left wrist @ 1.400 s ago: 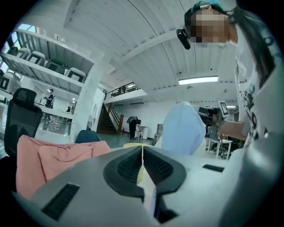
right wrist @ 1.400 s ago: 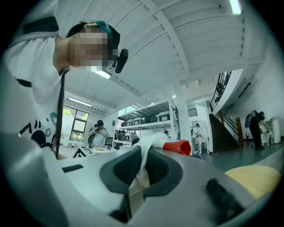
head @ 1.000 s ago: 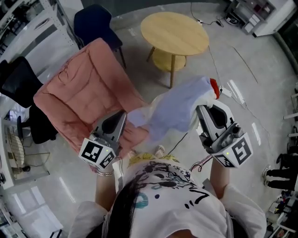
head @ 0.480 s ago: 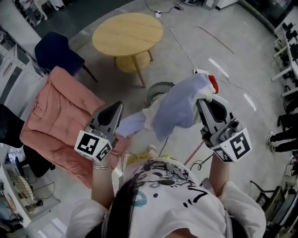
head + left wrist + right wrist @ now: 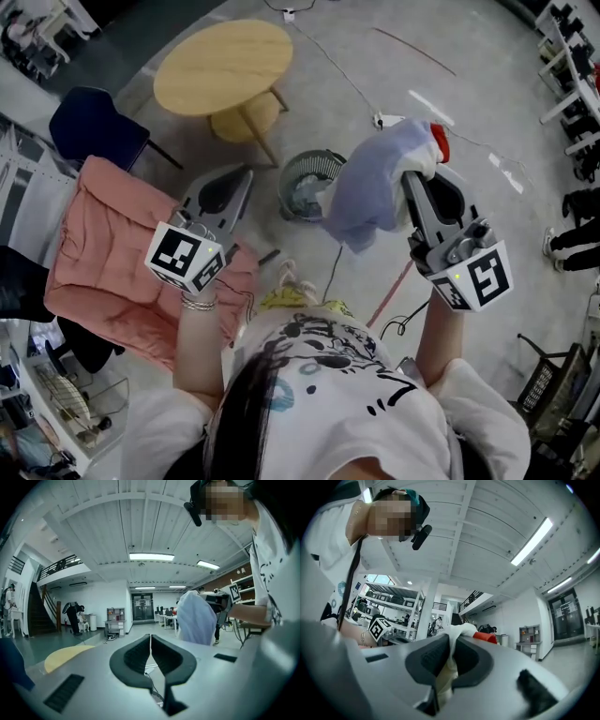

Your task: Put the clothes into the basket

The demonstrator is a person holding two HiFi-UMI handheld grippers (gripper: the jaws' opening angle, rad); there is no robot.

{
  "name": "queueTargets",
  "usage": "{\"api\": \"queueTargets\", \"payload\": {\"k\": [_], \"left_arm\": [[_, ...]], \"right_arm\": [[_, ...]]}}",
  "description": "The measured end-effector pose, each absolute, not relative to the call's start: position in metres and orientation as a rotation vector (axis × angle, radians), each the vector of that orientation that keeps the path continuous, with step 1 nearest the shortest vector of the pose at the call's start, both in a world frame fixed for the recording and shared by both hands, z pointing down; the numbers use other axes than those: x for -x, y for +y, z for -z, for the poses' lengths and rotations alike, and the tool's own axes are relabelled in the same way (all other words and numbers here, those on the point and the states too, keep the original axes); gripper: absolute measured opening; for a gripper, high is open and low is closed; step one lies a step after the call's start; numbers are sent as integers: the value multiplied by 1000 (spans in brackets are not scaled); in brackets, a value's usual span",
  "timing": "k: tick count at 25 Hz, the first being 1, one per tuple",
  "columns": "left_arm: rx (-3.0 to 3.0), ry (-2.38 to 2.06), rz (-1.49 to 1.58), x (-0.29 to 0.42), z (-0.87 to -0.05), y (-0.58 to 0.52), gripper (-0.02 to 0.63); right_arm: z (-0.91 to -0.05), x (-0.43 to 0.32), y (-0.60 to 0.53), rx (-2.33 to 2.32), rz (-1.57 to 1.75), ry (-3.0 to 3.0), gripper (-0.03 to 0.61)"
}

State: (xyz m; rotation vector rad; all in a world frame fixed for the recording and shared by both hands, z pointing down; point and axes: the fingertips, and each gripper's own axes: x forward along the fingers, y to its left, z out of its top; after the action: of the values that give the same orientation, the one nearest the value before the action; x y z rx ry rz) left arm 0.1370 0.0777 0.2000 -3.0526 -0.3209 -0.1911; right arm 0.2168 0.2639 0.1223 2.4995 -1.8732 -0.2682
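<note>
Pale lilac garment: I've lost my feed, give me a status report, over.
Left gripper shut, empty. Right gripper shut on pale lilac garment, held aloft. Round grey mesh basket on floor, beside it in head view. Nothing seen between.

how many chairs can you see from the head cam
2: a pink padded chair at left, and a dark blue chair beyond it by the round table. Dark shapes at the left edge may be more.
</note>
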Motion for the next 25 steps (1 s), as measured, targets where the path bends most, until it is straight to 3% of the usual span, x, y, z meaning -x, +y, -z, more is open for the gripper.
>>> {"api": "queueTargets", "payload": {"k": [12, 25], "left_arm": [[3054, -421, 236, -188, -216, 86, 18], [3077, -482, 304, -249, -242, 22, 18]], "right_arm": [[-133, -274, 280, -2605, 232, -1752, 35], [-136, -310, 197, -2554, 229, -1818, 35]]}}
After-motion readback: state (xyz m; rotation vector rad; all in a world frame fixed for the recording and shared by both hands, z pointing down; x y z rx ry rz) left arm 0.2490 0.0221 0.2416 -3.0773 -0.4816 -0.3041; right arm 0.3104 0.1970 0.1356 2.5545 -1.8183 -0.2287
